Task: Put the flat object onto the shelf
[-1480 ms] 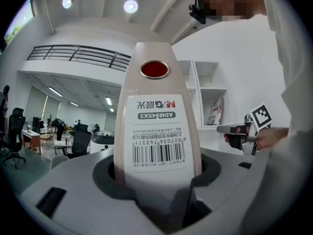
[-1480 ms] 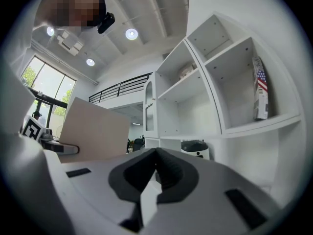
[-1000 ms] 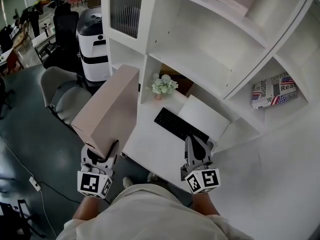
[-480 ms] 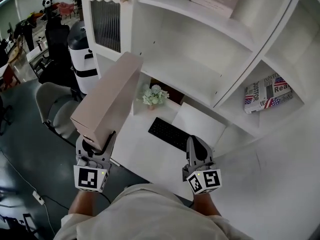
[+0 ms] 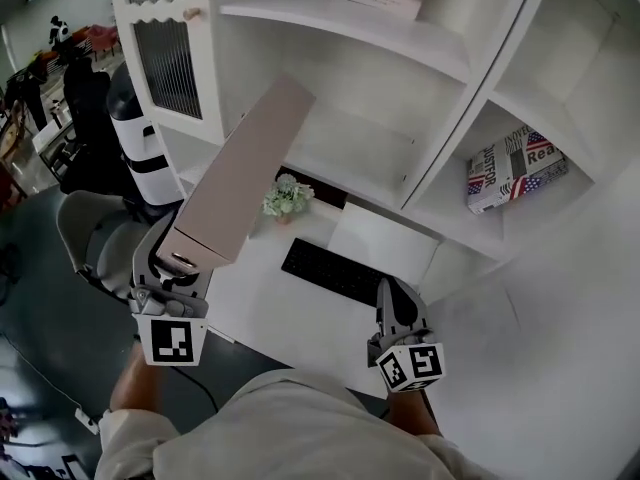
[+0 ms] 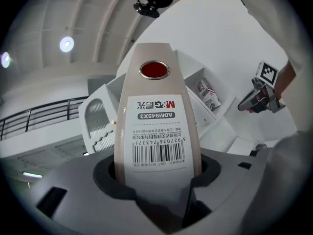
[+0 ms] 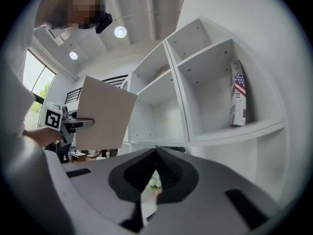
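Flat beige box held aloft, tilted, far end toward white shelf unit, touching no shelf board. Barcode-label end clamped between jaws of left gripper, pads pressing its two broad faces. Right gripper low over desk, jaws together, nothing in them. Keyboard and small plant at desk's back edge. Flag-print magazine in right-hand compartment.

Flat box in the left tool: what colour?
The flat box is pinkish beige, best seen in the head view.
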Motion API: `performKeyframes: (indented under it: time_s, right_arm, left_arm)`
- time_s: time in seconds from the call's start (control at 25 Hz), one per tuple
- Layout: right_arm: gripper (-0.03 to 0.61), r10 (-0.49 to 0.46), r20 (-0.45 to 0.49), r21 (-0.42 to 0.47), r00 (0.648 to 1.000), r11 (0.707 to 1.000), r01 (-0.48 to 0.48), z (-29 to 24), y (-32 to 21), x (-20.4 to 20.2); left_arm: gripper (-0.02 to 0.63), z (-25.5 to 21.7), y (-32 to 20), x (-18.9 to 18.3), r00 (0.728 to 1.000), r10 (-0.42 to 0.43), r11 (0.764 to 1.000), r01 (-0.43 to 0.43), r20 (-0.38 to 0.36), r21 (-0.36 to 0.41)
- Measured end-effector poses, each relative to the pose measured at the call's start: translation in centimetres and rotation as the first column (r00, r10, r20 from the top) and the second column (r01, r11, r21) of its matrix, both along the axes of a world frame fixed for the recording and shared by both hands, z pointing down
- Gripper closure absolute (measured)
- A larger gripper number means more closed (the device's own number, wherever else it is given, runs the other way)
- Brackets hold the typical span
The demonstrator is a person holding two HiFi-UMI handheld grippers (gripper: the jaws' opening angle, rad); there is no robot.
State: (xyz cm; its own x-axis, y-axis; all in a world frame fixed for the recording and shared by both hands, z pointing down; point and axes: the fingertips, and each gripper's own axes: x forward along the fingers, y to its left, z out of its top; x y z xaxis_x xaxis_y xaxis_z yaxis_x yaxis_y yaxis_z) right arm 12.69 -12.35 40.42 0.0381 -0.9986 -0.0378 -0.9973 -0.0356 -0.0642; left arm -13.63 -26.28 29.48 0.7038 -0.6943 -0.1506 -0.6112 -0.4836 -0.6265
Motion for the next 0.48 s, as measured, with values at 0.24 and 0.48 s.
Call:
performKeyframes:
  time_s: [0.24,0.48]
  right_arm:
    - [0.575,0.028,0.008,0.007,1.000,1.000,-0.028,0.0,0.6,0.9]
    - [0.575,0.050,0.012,0.010,0.999,0.999,-0.050,-0.1,1.2,1.6]
  left_arm:
    - [0.350,-1.3,-0.7,2.8,0.991,-0.005,0.990,-0.014,0.137,0.142]
    - [0.351,-2.1,-1.0,5.5,0.960,-0.021,0.954,-0.064,0.279,0.292]
